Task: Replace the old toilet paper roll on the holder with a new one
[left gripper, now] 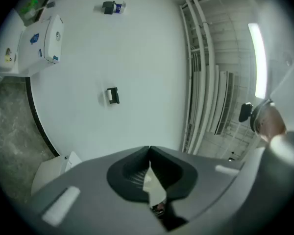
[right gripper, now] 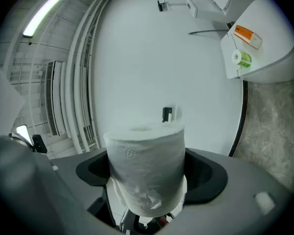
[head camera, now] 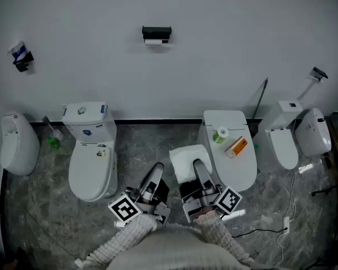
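Toilets below far, seemingly near-empty holder

Head view: above and behind the left tool and right tool, facing forward and steeply down. The wall is well ahead of both.
Left tool view: rolled sideways, looks along the jaws toward the holder, far ahead.
Right tool view: rolled the opposite way, paper roll very near, filling centre.
All three views share the holder.

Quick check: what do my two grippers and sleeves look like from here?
The left gripper and right gripper are grey, with black-padded fingers. Each carries a white cube with black square markers. The sleeves are pale ribbed knit.
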Tool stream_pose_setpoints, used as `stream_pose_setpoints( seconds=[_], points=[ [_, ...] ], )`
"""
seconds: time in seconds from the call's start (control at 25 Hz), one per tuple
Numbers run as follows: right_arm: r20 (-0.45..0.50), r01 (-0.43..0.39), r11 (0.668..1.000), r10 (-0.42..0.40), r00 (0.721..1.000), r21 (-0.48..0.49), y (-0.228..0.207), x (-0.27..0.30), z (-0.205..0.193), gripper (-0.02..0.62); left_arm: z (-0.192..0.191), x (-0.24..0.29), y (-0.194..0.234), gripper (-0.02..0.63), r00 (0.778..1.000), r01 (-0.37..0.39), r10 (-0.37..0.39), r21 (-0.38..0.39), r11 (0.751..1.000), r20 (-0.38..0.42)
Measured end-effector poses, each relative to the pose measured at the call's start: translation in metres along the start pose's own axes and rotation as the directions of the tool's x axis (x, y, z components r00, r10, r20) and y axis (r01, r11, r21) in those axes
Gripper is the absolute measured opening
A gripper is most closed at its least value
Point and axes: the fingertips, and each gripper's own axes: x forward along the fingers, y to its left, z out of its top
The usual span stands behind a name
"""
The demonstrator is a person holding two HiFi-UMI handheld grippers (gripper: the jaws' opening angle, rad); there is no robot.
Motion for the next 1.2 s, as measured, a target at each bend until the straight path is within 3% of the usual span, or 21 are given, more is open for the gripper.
stream_pose_setpoints(
  seconds=[0.56, 1.2],
  points=[
    [-0.012, 0.020, 0.999, -0.020, 1.000, 0.030, -0.038, 0.041, 0.028, 0.426, 0.021, 0.035, 0.049, -0.002, 0.998, -0.060, 0.059, 0.021, 0.998, 0.019],
    [0.069, -0.033, 0.999, 0.033, 0.997, -0.001, -0.083, 0.261, 0.114, 0.426, 0.172, 0.208, 0.145, -0.002, 1.000, 0.010, -0.008, 0.057, 0.998, -0.026]
  ],
)
